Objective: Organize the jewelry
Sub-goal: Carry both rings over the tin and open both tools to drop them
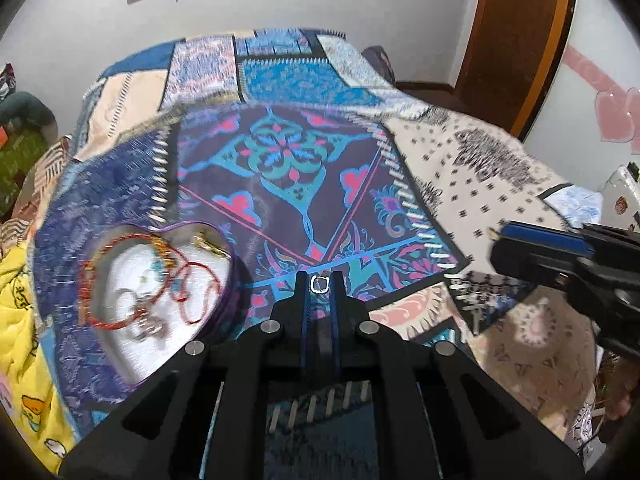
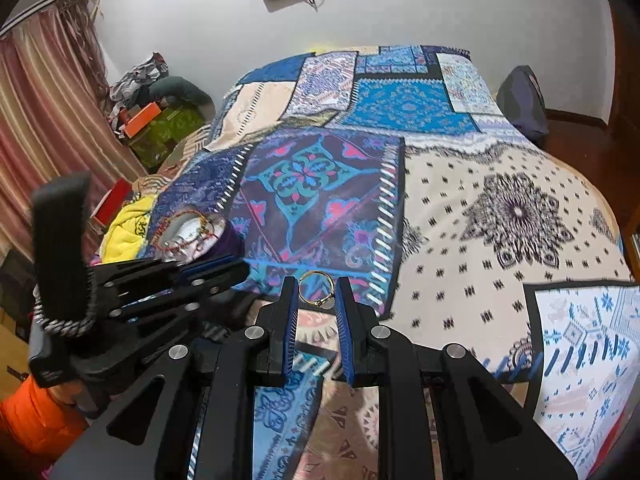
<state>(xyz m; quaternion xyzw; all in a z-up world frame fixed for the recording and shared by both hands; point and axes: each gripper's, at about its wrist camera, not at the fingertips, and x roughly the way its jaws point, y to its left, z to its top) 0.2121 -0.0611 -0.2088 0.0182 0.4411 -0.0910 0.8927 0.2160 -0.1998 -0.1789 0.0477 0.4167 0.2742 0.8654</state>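
Note:
My left gripper is shut on a small silver ring pinched at its fingertips above the patchwork bedspread. Left of it lies a purple heart-shaped box with a white lining, holding red and gold bracelets and silver pieces. My right gripper is shut on a thin gold ring, which stands upright between its blue pads. In the right wrist view the left gripper points rightward just in front of the heart box. The right gripper shows at the right edge of the left wrist view.
A patterned bedspread covers the whole bed. A yellow blanket bunches at the bed's left side. Curtains, an orange box and clutter sit far left; a wooden door stands to the right.

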